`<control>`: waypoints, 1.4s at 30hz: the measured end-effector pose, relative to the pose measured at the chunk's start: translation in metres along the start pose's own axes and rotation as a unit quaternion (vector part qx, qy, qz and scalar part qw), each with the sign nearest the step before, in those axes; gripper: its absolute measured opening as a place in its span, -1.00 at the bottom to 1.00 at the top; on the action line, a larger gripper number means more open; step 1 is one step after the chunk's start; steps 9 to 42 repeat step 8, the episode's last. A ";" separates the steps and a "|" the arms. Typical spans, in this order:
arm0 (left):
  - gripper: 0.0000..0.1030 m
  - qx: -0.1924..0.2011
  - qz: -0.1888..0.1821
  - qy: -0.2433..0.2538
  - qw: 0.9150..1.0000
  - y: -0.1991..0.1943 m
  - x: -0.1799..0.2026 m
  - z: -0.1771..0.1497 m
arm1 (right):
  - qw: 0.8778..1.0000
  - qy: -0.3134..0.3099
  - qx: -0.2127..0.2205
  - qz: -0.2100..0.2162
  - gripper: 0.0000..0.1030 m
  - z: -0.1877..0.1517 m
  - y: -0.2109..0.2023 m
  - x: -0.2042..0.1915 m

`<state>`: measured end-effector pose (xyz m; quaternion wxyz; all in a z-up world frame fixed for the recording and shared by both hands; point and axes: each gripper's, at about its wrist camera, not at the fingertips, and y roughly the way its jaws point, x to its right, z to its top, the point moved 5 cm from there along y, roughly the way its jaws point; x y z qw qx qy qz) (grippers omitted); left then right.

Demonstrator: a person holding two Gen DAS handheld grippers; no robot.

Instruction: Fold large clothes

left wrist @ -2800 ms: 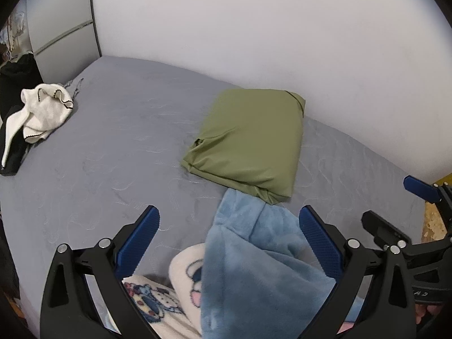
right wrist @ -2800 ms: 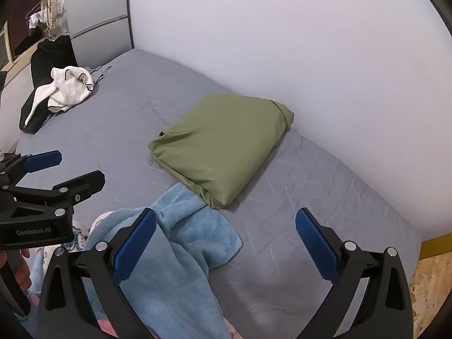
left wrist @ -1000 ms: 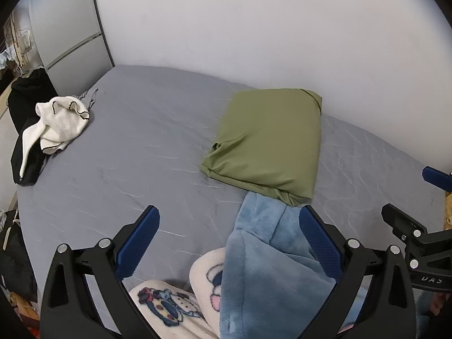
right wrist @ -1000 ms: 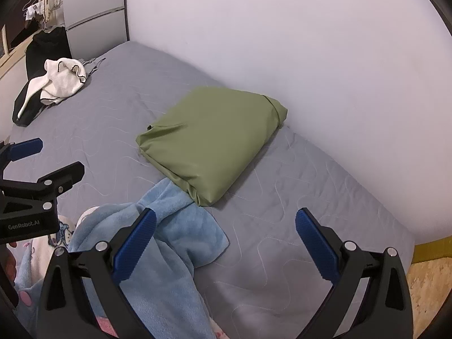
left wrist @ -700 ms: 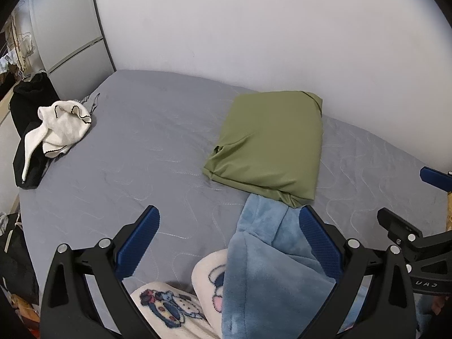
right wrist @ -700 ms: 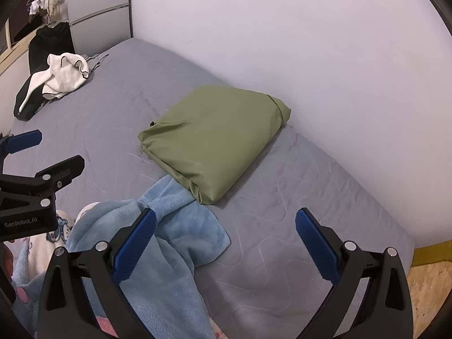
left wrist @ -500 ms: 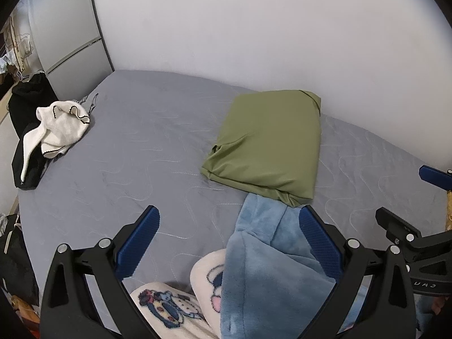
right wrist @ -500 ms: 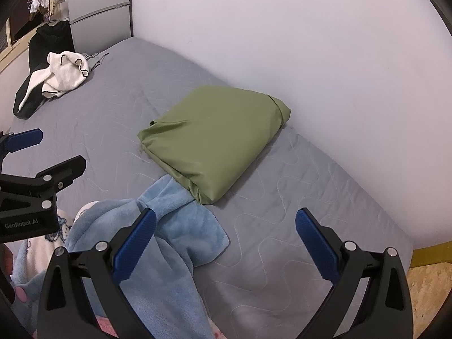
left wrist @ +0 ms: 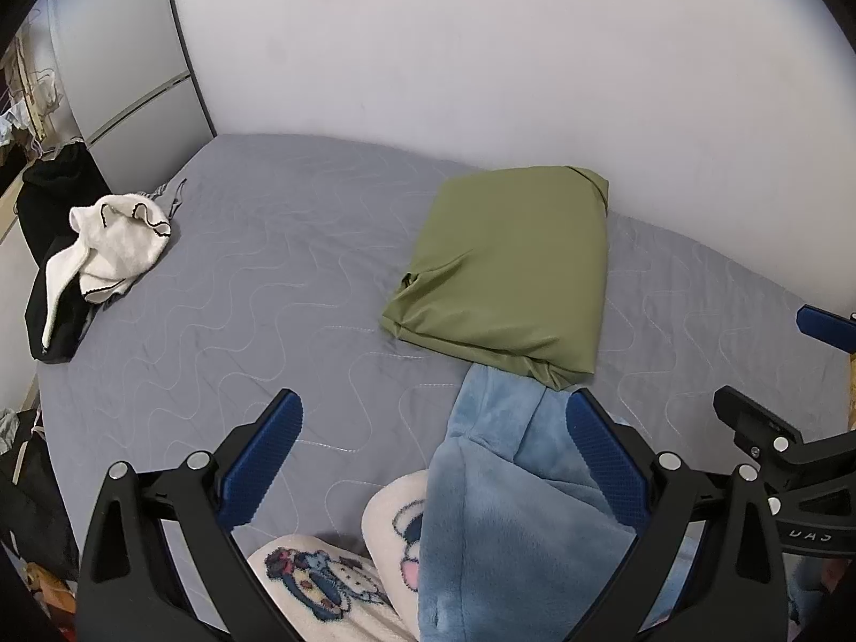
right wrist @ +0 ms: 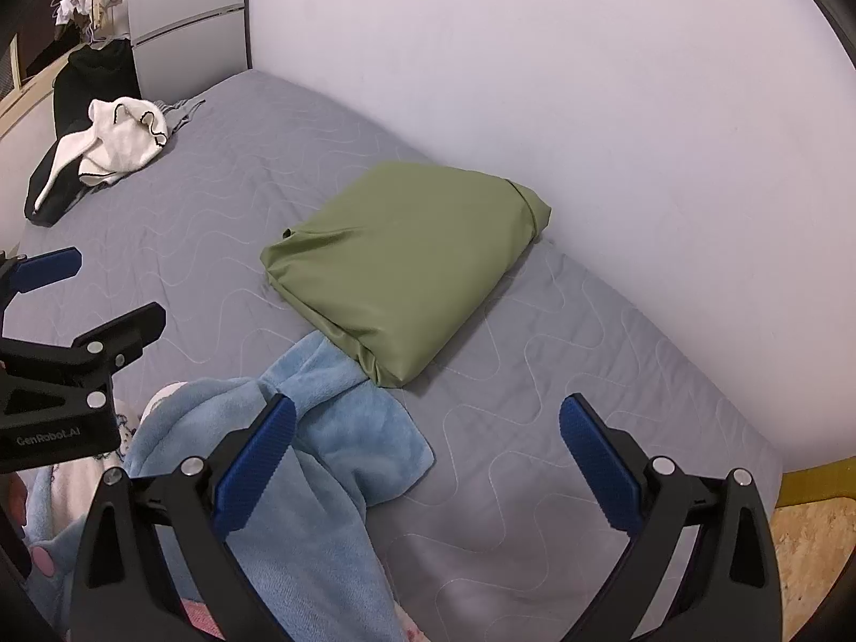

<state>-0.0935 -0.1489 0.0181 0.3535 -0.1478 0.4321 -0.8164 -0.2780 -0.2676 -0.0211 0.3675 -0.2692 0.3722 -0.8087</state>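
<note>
Lying bunched at the bed's (left wrist: 267, 278) near edge with one corner tucked under the green bundle (left wrist: 508, 267), the blue fleece (left wrist: 508, 508) may drag that bundle if lifted, since both the left gripper (left wrist: 433, 455) and right gripper (right wrist: 428, 455) gape empty.

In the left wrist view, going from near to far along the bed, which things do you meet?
White cartoon-print fleece → blue fleece garment → folded olive-green garment → white wall.
</note>
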 end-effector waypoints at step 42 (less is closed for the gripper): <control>0.88 -0.001 0.002 -0.008 1.000 0.001 -0.003 -0.002 | 1.000 0.000 -0.004 -0.001 0.89 -0.002 0.001 -0.003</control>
